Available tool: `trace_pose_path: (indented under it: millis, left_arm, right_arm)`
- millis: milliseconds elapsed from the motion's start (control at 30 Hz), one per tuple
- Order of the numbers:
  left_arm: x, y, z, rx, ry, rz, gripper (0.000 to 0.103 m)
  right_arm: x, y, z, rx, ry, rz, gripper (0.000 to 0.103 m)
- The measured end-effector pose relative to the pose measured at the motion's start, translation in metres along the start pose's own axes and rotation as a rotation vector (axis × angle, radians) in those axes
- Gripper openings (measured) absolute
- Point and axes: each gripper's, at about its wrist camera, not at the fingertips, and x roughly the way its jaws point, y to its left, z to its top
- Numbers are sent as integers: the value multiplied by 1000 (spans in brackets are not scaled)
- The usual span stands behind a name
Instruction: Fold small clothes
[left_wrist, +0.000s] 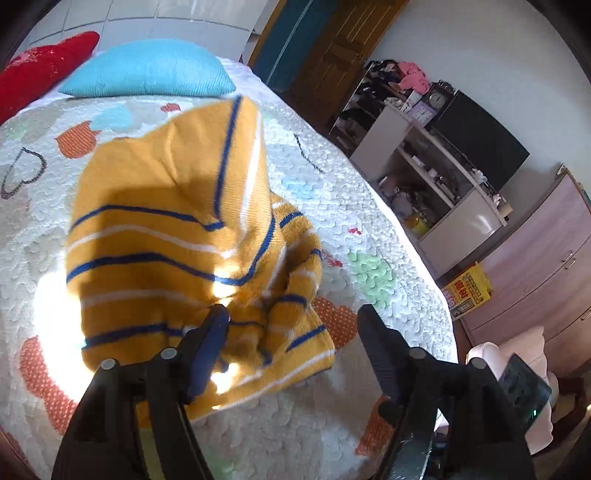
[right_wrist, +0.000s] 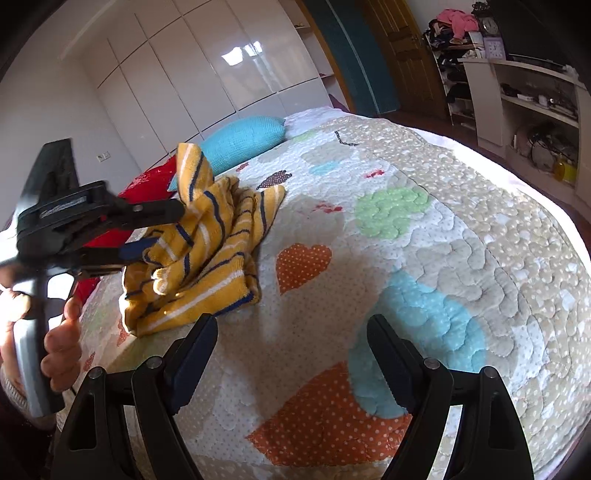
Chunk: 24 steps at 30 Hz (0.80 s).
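Observation:
A small yellow knit sweater (left_wrist: 177, 236) with blue and white stripes lies crumpled on the quilted bed (left_wrist: 332, 192); part of it stands raised. My left gripper (left_wrist: 293, 317) is open, its fingers spread over the sweater's near edge, left finger (left_wrist: 212, 339) on the cloth. In the right wrist view the sweater (right_wrist: 207, 251) lies at the left, and the left gripper (right_wrist: 159, 229) reaches into it from the left. My right gripper (right_wrist: 291, 332) is open and empty over the bare quilt, to the right of the sweater.
A blue pillow (left_wrist: 147, 70) and a red pillow (left_wrist: 40, 70) lie at the head of the bed. A shelf unit (left_wrist: 436, 173) with a TV, a dresser (left_wrist: 535, 266) and a wooden door stand right of the bed. White wardrobes (right_wrist: 207, 62) line the far wall.

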Motion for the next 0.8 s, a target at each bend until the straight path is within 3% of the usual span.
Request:
trace_pose_path:
  millis: [67,233,333,433,467,533,567,667,800]
  left_arm:
    - [-28,7,-13,10,-42,51,84]
    - [-66,44,-57,-10,-74,233,84]
    - [-82,79,-82,-111,-58,249,84]
    - [-93,106,-103,-214,-59,248,84]
    - [-93,111,-109,-240,-60,252,84]
    - [-98,125,-115,-285,-64,258,84]
    - [-101,126,-116,-297,-69,262,84]
    - [-112,129,-122,-298,-92,283,84]
    - [-116,134,-123,-295,-101,284,84]
  right_arm:
    - [1,9,12,-15,-18,28,87]
    - [1,50,46,-92,-87,101,87]
    - [9,75,65,-161,-117,137,90]
    - [34,94,75,-209,-85,148,90]
    - [48,98,78,-224,-52,157,86]
    - [78,109,78,-236,54,187,49]
    - [94,110,75,-241,115,171,20]
    - [116,87,71,-229,176,50,12]
    - [104,46,69,-154,183,-60,12]
